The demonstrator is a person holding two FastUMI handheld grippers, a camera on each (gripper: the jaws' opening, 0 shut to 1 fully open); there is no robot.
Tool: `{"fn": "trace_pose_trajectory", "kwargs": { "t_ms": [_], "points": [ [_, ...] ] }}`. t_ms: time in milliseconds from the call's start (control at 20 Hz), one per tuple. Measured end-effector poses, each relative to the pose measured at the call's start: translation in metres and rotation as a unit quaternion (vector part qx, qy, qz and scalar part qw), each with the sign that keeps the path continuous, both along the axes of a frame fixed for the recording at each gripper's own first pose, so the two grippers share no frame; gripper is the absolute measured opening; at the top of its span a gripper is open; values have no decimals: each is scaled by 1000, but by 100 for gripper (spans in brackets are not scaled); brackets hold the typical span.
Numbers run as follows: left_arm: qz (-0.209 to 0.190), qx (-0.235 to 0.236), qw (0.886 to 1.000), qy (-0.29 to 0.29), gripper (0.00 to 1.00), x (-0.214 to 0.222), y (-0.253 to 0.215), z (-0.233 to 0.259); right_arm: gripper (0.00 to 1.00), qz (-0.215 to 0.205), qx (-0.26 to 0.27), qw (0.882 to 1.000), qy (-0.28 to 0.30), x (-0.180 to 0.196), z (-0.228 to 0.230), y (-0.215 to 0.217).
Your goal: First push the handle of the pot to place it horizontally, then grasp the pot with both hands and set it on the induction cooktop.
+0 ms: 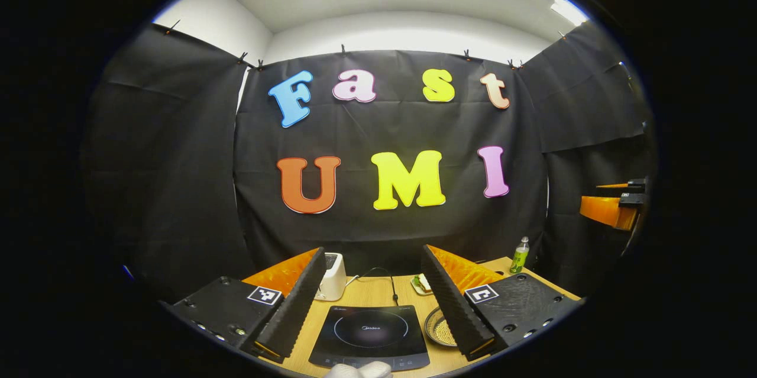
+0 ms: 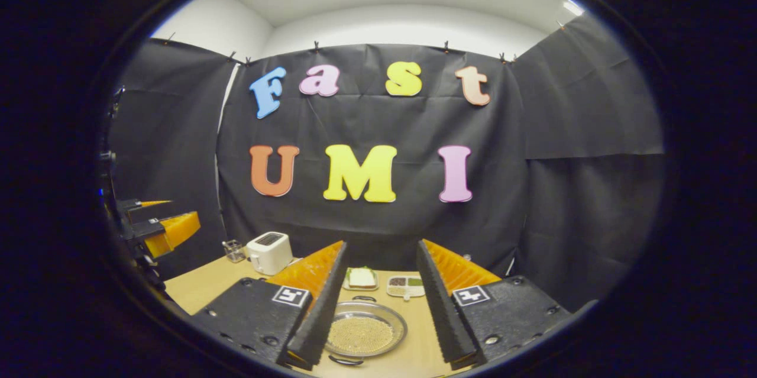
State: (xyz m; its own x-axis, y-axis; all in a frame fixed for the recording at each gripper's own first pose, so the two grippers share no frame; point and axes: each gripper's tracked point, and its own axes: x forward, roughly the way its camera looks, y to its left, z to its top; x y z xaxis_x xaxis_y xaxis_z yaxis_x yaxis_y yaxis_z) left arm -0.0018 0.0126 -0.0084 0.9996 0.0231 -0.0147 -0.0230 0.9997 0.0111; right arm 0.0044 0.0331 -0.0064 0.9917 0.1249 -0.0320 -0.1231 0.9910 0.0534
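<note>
Pot [image 2: 365, 331], shallow and filled with pale grains, sits on the wooden table [image 2: 201, 286] just right of the induction cooktop [image 1: 370, 335]. Left gripper [image 1: 374, 298] hangs spread wide above the cooktop, holding nothing. Right gripper [image 2: 381, 301] hangs spread wide above the pot, also holding nothing. Behind the cooktop stands a white toaster [image 2: 269, 252].

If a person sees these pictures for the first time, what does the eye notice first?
Probably the round metal pot, full of small pale grains, lying between the open right gripper on the wooden table. Next, the dark induction cooktop in front of the open left gripper, with a white toaster behind it.
</note>
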Motion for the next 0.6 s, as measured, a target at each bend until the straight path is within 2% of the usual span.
{"fn": "trace_pose_trajectory", "kwargs": {
  "t_ms": [50, 100, 150, 200, 250, 300, 400, 450, 500, 600],
  "points": [
    [2, 0, 1000, -1, 89, 0, 1, 1, 64, 17, 0, 1000, 7, 1, -5, 7],
    [3, 0, 1000, 0, 89, 1, 3, 0, 49, 31, -3, 999, 16, 1, -10, 11],
    [3, 0, 1000, 0, 96, 0, 4, 0, 40, 38, -5, 999, 23, 4, -15, 12],
    [4, -1, 1000, 0, 89, 0, 5, -1, 22, 41, -4, 999, 31, 5, -19, 12],
    [5, -1, 1000, 0, 96, 1, 5, 0, 14, 44, -1, 998, 45, 7, -27, 14],
    [8, -2, 1000, 0, 96, -1, 6, 0, 0, 65, 10, 996, 60, 5, -36, 22],
    [11, -4, 1000, 2, 96, -2, 9, -3, 4, 88, 28, 991, 92, 9, -53, 37],
    [13, -5, 1000, 3, 89, -2, 10, -5, 1, 93, 24, 990, 108, 10, -65, 36],
    [16, -4, 1000, 4, 96, -3, 12, -6, 1, 92, 21, 988, 119, 13, -76, 36],
    [26, -2, 1000, 8, 96, -7, 17, -9, 4, 104, 19, 983, 148, 18, -100, 46]
  ]
}}
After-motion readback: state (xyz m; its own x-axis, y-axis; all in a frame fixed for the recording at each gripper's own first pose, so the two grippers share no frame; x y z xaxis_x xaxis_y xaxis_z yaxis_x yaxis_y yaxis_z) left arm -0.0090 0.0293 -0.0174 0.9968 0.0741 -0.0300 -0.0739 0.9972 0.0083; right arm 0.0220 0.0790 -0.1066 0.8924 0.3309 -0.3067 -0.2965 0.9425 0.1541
